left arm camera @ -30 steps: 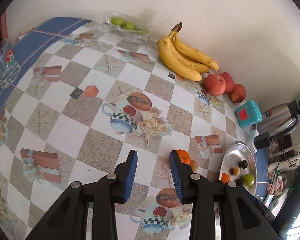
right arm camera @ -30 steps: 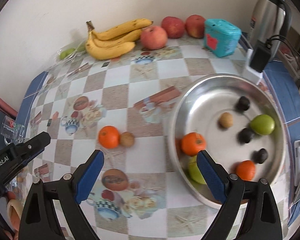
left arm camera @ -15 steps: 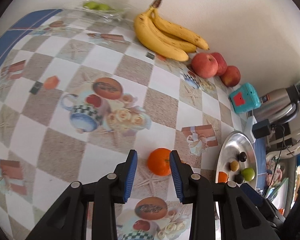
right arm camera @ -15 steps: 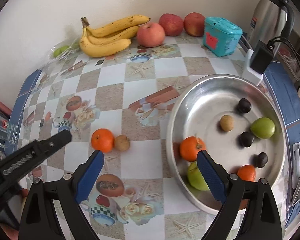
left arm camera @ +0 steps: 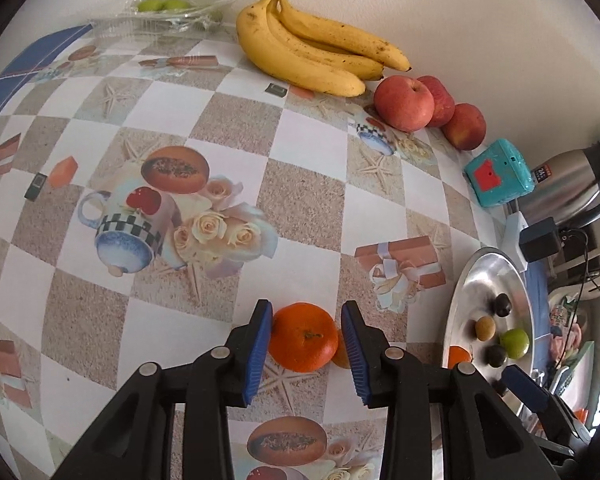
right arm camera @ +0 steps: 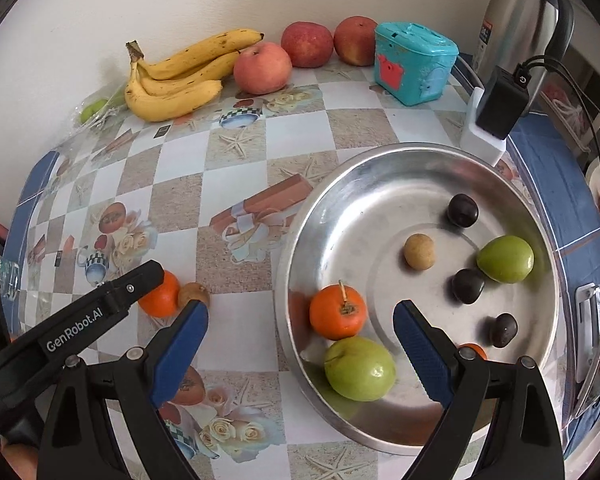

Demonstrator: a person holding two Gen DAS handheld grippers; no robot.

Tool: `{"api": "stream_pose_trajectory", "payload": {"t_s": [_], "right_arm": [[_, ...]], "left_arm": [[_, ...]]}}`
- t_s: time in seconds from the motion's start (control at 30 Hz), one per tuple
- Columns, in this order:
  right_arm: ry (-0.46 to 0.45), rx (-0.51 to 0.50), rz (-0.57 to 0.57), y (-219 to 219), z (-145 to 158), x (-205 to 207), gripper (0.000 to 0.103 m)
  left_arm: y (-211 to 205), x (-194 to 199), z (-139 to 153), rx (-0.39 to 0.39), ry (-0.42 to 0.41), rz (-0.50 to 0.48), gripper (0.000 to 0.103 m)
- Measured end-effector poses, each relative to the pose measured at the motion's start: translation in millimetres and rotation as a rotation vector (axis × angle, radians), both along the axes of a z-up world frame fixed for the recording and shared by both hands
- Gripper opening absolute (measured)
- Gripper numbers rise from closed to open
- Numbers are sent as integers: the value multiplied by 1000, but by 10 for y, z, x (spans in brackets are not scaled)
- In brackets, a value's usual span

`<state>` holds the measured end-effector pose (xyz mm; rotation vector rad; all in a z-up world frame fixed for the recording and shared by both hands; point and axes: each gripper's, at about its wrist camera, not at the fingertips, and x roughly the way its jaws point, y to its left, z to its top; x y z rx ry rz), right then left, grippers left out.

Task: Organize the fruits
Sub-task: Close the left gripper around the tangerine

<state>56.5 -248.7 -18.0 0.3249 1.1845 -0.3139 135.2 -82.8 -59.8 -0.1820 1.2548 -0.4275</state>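
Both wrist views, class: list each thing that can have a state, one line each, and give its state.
Left gripper: open, jaws just widened, straddling the fruit, right pad clear.
Loose orange tangerine: on the tablecloth, between the left pads.
Small brown fruit: on the cloth, touching the tangerine.
Right gripper: wide open, empty, over the dish rim.
Round steel dish: partly filled with fruit.
Yellow banana bunch: against the wall, outside the dish.
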Motion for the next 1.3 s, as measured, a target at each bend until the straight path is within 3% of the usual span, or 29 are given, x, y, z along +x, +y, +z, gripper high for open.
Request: {"api": "stream_pose_trajectory", "payload": {"t_s": [0.1,0.3,0.47,0.6,0.83,1.0,1.07,1.2,1.3], "right_arm": [[0,2,-4,-22,0,-16,94],[-2,4,-9,-42,12,-25,94],[1,5,-4,-36,8,-22,94],[-2,4,-6,-43,19,-27,94],[-7,3,-10,-67,37,-42,94],[-7,3,-7,-69,36,-45,94],[-6,2,-5,-71,37,-47,94],[-5,0,-5,-66,37,-54,94],[-5,0,-3,-68,36,-57,94]], "left_arm": [[11,3,-54,6,21,12,52],[-11,-10,-61,9,22,4,53],[-16,9,-66,8,22,15,89],[38,31,-47,19,9,40,103],[41,32,-58,69,-12,44,103],[-15,3,-58,55,-11,34,98],[-26,-6,-42,41,-11,30,82],[-49,-12,-38,26,-4,24,71],[-63,-16,-52,21,9,18,52]]}}
